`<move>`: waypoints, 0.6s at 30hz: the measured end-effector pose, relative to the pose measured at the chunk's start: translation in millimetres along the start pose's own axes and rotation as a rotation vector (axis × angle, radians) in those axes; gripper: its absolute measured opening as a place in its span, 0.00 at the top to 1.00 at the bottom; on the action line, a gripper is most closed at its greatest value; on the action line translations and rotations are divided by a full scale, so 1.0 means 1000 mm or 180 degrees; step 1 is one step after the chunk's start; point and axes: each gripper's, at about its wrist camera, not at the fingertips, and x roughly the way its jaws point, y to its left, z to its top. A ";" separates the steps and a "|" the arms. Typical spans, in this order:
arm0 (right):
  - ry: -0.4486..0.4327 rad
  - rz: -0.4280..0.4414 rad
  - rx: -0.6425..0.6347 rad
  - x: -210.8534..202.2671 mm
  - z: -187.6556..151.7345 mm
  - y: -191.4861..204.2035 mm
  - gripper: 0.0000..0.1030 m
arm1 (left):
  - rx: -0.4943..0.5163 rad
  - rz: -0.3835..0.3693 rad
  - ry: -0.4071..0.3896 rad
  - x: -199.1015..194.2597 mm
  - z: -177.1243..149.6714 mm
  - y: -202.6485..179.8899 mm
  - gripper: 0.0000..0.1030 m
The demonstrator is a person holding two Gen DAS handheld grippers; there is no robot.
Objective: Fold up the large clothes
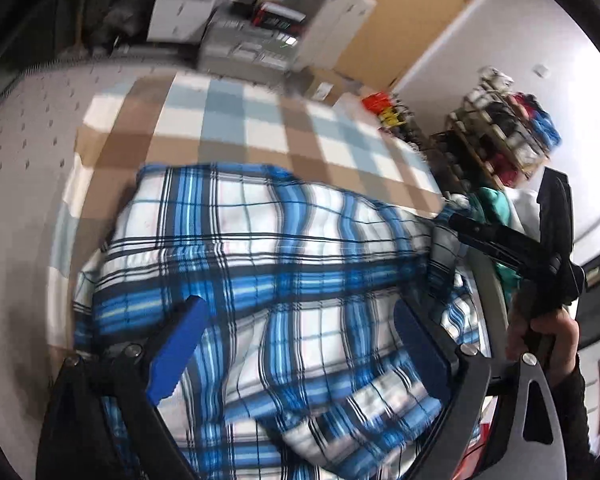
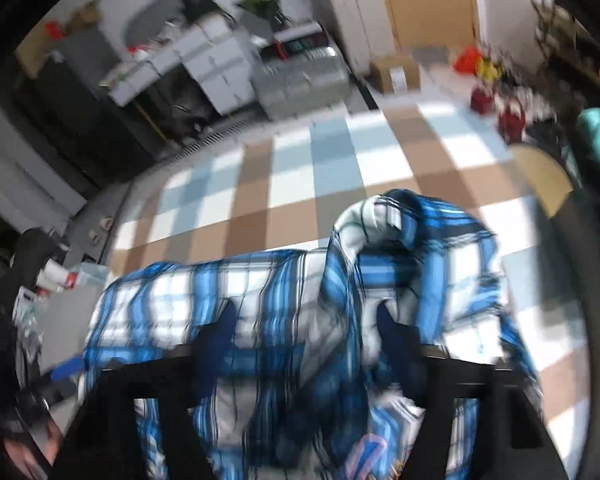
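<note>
Two pairs of tongs are working over one blue plaid shirt (image 1: 260,264), which is lying bunched on a checked cloth (image 1: 268,120) covering the table. The left gripper (image 1: 296,352) is standing wide open above the shirt's middle, its blue pads (image 1: 180,344) clear of the fabric and holding nothing. The right gripper (image 2: 304,332) is sitting about half open; a raised hump of shirt is lying between its pads, but motion blur is hiding whether they are pressing on it, so I cannot tell if it is gripping.

That hump is the likely trouble: if it is snagging on a pad, it may be dragging the fold askew or rumpling the layers below. The shirt's right side is lying near the right edge of the table, where a loose part could slip off. The far side of the cloth is offering bare room, while the right gripper is crowding the left one's right flank.
</note>
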 end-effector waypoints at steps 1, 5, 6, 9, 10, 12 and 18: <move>0.0051 -0.0072 0.0022 0.006 0.004 -0.002 0.65 | -0.0028 -0.0021 0.0022 0.010 0.004 0.004 0.11; -0.0104 -0.0334 0.0191 0.010 0.004 -0.021 0.98 | -0.0113 0.0157 0.0094 0.023 -0.005 0.030 0.11; -0.0264 -0.0240 0.0208 -0.003 -0.003 -0.026 0.98 | -0.0153 0.0151 0.0104 0.022 -0.006 0.033 0.11; -0.0837 0.0176 0.0354 -0.052 -0.027 -0.049 0.98 | -0.0225 0.0123 0.0138 0.024 -0.010 0.040 0.11; -0.0988 0.0347 0.0466 -0.065 -0.037 -0.059 0.98 | -0.0232 0.0127 0.0137 0.023 -0.011 0.041 0.11; -0.1241 0.0697 0.0783 -0.085 -0.067 -0.088 0.98 | -0.0236 0.0116 0.0139 0.019 -0.012 0.040 0.11; -0.0981 0.0870 0.1764 -0.052 -0.149 -0.164 0.95 | -0.0244 0.0173 0.0199 0.019 -0.013 0.045 0.11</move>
